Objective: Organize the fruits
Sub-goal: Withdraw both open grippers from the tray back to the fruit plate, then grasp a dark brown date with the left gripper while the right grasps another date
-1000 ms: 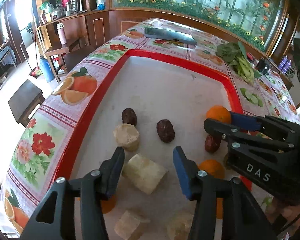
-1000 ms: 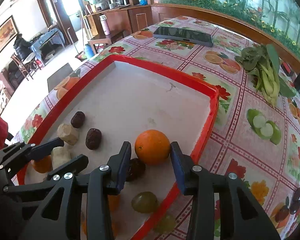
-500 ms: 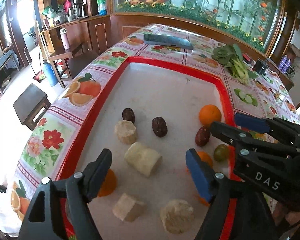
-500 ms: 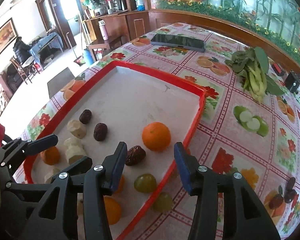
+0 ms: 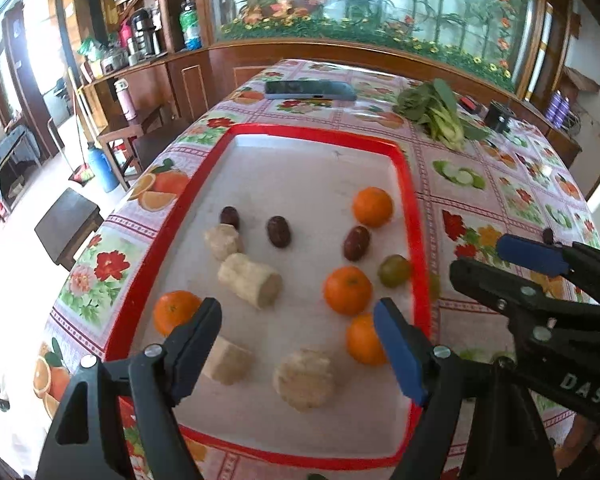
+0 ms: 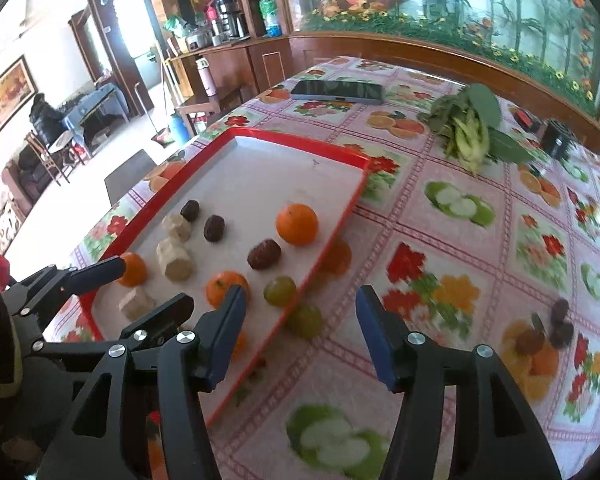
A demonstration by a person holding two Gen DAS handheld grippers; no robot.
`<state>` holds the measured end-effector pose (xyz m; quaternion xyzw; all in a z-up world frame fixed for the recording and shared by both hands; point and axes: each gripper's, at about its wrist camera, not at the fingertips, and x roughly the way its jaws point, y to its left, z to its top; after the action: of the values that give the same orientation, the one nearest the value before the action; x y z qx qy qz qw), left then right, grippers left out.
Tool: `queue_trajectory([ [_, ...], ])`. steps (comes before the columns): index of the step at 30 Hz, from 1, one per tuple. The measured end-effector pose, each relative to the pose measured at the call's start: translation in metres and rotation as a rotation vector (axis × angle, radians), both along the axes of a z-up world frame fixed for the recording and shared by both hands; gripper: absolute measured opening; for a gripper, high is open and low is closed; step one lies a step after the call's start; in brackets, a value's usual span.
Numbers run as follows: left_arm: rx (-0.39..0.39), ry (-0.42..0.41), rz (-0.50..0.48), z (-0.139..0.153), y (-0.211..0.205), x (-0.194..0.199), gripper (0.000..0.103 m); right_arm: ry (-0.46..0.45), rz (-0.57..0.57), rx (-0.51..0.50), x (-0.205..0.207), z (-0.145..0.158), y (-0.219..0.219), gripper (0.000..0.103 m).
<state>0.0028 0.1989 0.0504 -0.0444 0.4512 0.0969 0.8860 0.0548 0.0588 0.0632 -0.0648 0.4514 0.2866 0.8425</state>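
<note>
Wood-panelled dining room, floral fruit-print tablecloth [image 6: 452, 216] over the table, painted garden mural along the back wall.

Left gripper [image 5: 298, 344]: jaws apart, nothing between the pads, hanging above the near end of the red tray [image 5: 414, 184]. Its jaws have just been opening.

Right gripper [image 6: 300, 332]: jaws apart and empty, over the tray's right rim and the bare cloth beside it. Its jaws have just been opening too.

On the tray's white floor, from the left wrist view:
- four oranges: one at far right [image 5: 372, 207], one mid right [image 5: 347, 290], one partly behind the left gripper's blue pad [image 5: 362, 340], one at the left rim [image 5: 175, 311]
- three dark dates: two near the left [image 5: 230, 216] [image 5: 278, 231], one right of centre [image 5: 356, 242]
- four pale beige cut chunks [image 5: 250, 280], two mid-left, two near the bottom end
- one green grape [image 5: 394, 270] just inside the right rim

Right wrist view: a second green grape [image 6: 306, 320] lies off the tray on the cloth, just beside the rim.

Further out: a dark phone [image 6: 337, 92] lying flat near the table's far end, a bunch of leafy greens [image 6: 470, 128] to the far right, a small black object [image 6: 558, 142] beyond the greens.
</note>
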Motion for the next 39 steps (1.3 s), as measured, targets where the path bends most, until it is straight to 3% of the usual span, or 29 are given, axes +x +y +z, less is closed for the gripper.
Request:
queue_trajectory([
  [10, 0.014, -0.019, -0.092, 0.010, -0.065, 0.007, 0.081, 0.026, -0.146, 0.033, -0.014, -0.005, -0.095, 0.057],
  [19, -0.010, 0.015, -0.292, -0.002, -0.155, 0.036, 0.081, 0.062, -0.326, 0.025, -0.012, -0.023, -0.193, 0.057],
  [25, -0.012, 0.005, -0.392, -0.014, -0.208, 0.066, 0.081, 0.083, -0.381, 0.049, -0.010, -0.033, -0.233, 0.057],
  [31, -0.045, 0.010, -0.415, -0.025, -0.226, 0.089, 0.081, 0.101, -0.406, 0.083, -0.005, -0.040, -0.260, 0.058],
  [32, -0.059, 0.014, -0.416, -0.027, -0.227, 0.092, 0.079, 0.101, -0.409, 0.085, -0.003, -0.041, -0.263, 0.058],
  [34, -0.089, 0.023, -0.416, -0.032, -0.228, 0.097, 0.063, 0.099, -0.414, 0.095, 0.001, -0.041, -0.268, 0.058],
  [35, -0.107, 0.039, -0.421, -0.035, -0.227, 0.100, 0.045, 0.099, -0.417, 0.098, 0.004, -0.041, -0.269, 0.058],
  [36, -0.130, 0.056, -0.430, -0.039, -0.227, 0.102, 0.036, 0.098, -0.419, 0.100, 0.007, -0.041, -0.269, 0.058],
  [38, -0.125, 0.037, -0.440, -0.040, -0.229, 0.103, 0.025, 0.095, -0.417, 0.106, 0.014, -0.041, -0.269, 0.058],
  [39, -0.122, 0.024, -0.442, -0.039, -0.230, 0.102, 0.025, 0.093, -0.412, 0.108, 0.019, -0.041, -0.268, 0.058],
])
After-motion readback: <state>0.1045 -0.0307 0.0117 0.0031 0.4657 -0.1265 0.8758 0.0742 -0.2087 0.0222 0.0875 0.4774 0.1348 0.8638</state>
